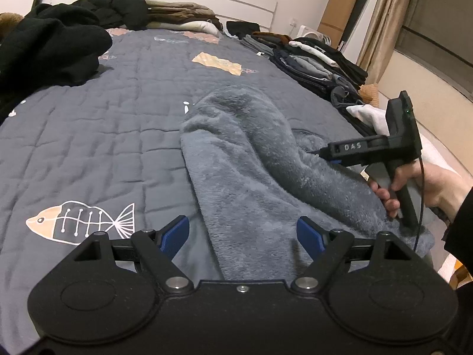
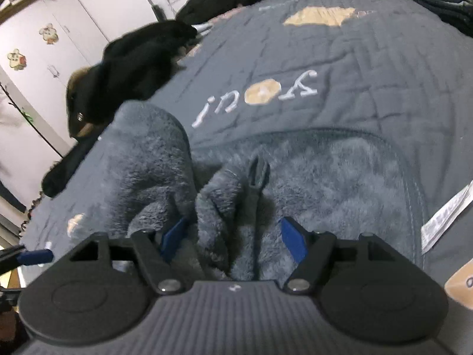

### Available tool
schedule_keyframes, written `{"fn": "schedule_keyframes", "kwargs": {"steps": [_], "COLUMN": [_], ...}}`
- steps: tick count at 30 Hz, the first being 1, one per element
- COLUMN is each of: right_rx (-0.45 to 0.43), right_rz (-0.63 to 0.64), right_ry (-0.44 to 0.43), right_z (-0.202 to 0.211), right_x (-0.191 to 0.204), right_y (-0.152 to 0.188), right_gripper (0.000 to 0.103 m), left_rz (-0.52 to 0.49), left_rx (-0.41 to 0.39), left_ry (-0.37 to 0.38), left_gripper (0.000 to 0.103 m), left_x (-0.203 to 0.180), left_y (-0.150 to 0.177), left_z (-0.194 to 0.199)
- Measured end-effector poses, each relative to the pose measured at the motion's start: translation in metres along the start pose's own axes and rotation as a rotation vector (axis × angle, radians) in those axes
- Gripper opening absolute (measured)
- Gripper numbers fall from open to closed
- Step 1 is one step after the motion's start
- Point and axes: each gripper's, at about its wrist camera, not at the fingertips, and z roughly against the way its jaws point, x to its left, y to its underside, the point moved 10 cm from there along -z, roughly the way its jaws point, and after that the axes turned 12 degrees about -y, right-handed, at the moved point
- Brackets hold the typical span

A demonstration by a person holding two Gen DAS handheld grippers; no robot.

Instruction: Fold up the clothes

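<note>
Blue-padded left gripper (image 1: 243, 235) hovered wide open, holding nothing, above the near end of the fluffy grey fleece garment (image 1: 251, 177) spread on the dark quilted fish-print bedspread (image 1: 103, 124). Right gripper (image 2: 233, 238) stood open astride a raised fleece fold.

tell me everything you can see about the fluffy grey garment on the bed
The fluffy grey garment is a plush, fleece-like piece in blue-grey, lying on the quilted bedspread, partly folded with one thick fold rolled over its middle. A stitched seam curves along its far edge, and a white care label lies at its right side in the right wrist view. The right gripper is open, with bunched fleece between its fingers; the left gripper is open over the near edge. The kind of garment is unclear.
</note>
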Motion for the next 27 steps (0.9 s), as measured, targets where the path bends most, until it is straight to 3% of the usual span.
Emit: {"fn": "schedule_keyframes", "kwargs": {"steps": [2,4,5,6,9,13,17,19,21,23,27], "right_rx": [0.002,-0.007,-0.012,-0.032,-0.073,-0.140,-0.245,-0.318,-0.375,-0.374,-0.301], "right_rz": [0.022,0.037,0.044,0.043,0.008,-0.054,-0.038,0.029,0.173,0.257,0.203], "right_ry": [-0.002,-0.026,-0.038,-0.050,-0.056,-0.083,-0.005,0.080,0.230,0.365,0.414], "right_z": [-0.002,-0.001,-0.001,0.003,0.011,0.030,0.061,0.083,0.102,0.108,0.095], "right_x": [0.004,0.010,0.013,0.016,0.017,0.013,0.008,0.010,0.016,0.013,-0.019], "right_y": [0.003,0.003,0.004,0.001,-0.007,-0.016,-0.034,-0.048,-0.060,-0.063,-0.050], "right_gripper": [0.072,0.058,0.030,0.019,0.013,0.012,0.011,0.011,0.011,0.015,0.035], "left_rz": [-0.002,-0.008,-0.014,-0.019,-0.015,-0.009,-0.008,-0.009,-0.007,-0.012,-0.021], "left_rx": [0.001,0.000,-0.002,-0.004,-0.008,-0.015,-0.013,-0.014,-0.012,-0.008,-0.003], "left_ry": [-0.002,-0.004,-0.006,-0.007,-0.009,-0.011,-0.010,-0.008,-0.005,-0.007,-0.008], "left_gripper": [0.079,0.079,0.079,0.079,0.079,0.079,0.079,0.079,0.079,0.079,0.079], "left_x": [0.000,-0.001,-0.002,-0.002,-0.001,0.001,0.000,0.000,0.000,0.000,-0.001], "left_y": [0.000,0.000,0.000,-0.001,-0.001,-0.002,-0.002,-0.002,-0.001,0.000,0.001], "left_z": [-0.001,0.000,0.001,0.001,0.003,0.004,0.004,0.005,0.005,0.004,0.003]}}
